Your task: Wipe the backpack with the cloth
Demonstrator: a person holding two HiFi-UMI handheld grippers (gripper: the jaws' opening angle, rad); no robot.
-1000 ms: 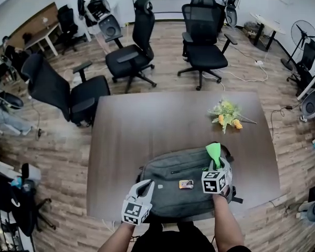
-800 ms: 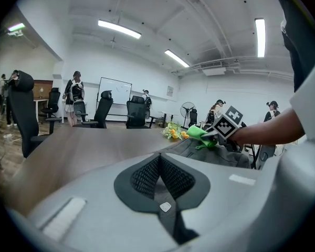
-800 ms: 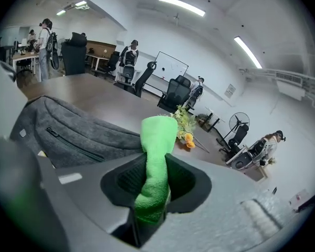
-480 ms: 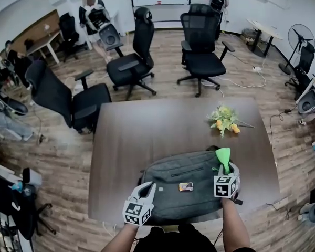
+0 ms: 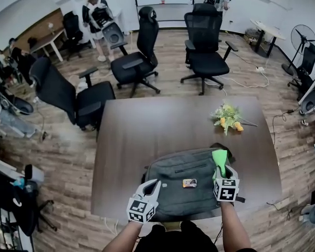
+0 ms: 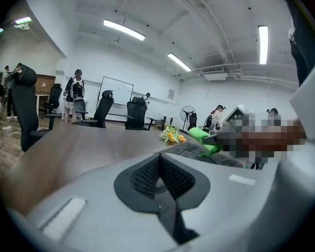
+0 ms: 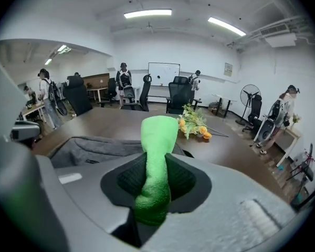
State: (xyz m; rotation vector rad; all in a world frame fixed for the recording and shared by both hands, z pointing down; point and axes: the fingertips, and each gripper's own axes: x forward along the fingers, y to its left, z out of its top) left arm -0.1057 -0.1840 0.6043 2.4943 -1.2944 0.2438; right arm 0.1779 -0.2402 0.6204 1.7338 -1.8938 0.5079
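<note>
Backpack [image 5: 181, 193] lies flat at the table's [image 5: 147, 125] near edge; right gripper [image 5: 221, 171] pinches the green cloth [image 5: 219, 157] at its right end; left gripper [image 5: 151, 185] closed, empty, by its left end; I'd guess wiping's barely underway.

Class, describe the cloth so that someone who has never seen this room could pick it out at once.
On the brown table in mid-room, a grey backpack lies at the near edge. At its right end the right gripper clamps the green cloth, which sticks out past the jaws. It is plain bright green, unlike the orange-tipped flowers beyond.
</note>
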